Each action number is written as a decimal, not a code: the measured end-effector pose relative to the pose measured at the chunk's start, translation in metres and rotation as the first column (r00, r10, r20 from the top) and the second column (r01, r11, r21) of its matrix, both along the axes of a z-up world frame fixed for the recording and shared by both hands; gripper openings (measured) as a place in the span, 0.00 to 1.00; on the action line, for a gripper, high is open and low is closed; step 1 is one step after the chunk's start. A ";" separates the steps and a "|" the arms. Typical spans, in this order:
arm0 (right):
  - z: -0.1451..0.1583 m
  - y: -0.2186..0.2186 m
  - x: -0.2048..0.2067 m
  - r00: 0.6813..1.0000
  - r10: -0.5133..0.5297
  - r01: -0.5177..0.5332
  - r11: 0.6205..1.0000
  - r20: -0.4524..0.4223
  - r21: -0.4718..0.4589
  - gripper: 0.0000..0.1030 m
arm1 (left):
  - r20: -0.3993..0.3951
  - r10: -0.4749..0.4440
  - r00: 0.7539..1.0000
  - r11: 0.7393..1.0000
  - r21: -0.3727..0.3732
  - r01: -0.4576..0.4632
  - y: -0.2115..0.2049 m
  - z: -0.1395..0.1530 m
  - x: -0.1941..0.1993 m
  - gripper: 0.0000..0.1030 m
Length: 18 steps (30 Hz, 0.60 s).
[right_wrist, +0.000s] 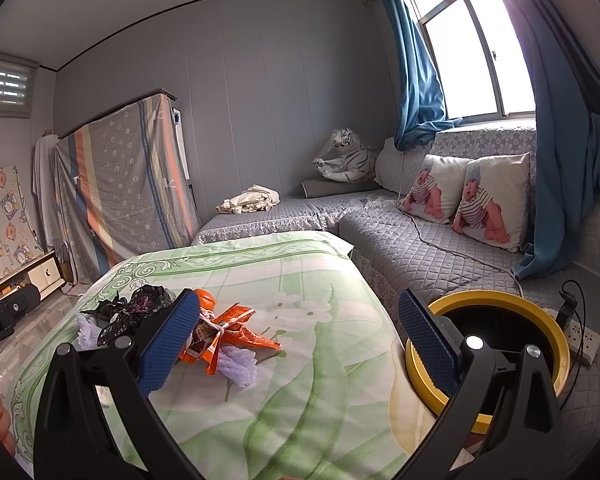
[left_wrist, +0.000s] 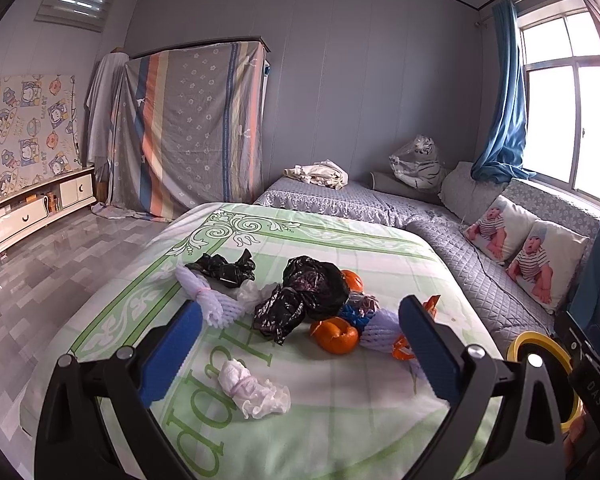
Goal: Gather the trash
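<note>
Trash lies on a green floral bedspread: crumpled black plastic bags, white foam fruit nets, orange peels, an orange snack wrapper and a crumpled white tissue. A yellow-rimmed black bin stands at the bed's right; it also shows in the left wrist view. My left gripper is open and empty, just above the tissue. My right gripper is open and empty, between the wrapper pile and the bin.
A grey quilted sofa with two baby-print cushions runs along the right under a window. A power strip and cable lie beside the bin. A striped sheet covers a wardrobe. A low cabinet stands at the left.
</note>
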State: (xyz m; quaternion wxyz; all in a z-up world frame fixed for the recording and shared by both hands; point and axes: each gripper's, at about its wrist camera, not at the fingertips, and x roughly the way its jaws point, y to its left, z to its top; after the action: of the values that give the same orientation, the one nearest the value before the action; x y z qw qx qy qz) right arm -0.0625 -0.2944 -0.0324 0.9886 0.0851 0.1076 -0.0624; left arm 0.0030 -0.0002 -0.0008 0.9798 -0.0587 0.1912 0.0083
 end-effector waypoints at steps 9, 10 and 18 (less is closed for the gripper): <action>0.001 -0.001 -0.001 1.000 0.000 0.000 1.000 -0.002 0.002 0.92 | -0.006 -0.001 1.000 1.000 -0.002 0.001 0.000 0.000 0.000 0.92; 0.000 -0.001 0.000 1.000 0.001 -0.001 1.000 -0.003 0.004 0.92 | -0.007 -0.001 1.000 1.000 -0.004 0.001 0.000 0.000 0.000 0.92; 0.005 -0.001 -0.002 1.000 0.004 -0.004 1.000 -0.006 0.009 0.92 | -0.012 -0.002 1.000 1.000 -0.009 0.002 0.001 -0.002 0.000 0.92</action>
State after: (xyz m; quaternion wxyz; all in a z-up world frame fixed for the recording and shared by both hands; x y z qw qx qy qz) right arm -0.0647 -0.2954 -0.0269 0.9879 0.0892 0.1111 -0.0604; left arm 0.0035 0.0007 -0.0032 0.9783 -0.0630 0.1973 0.0069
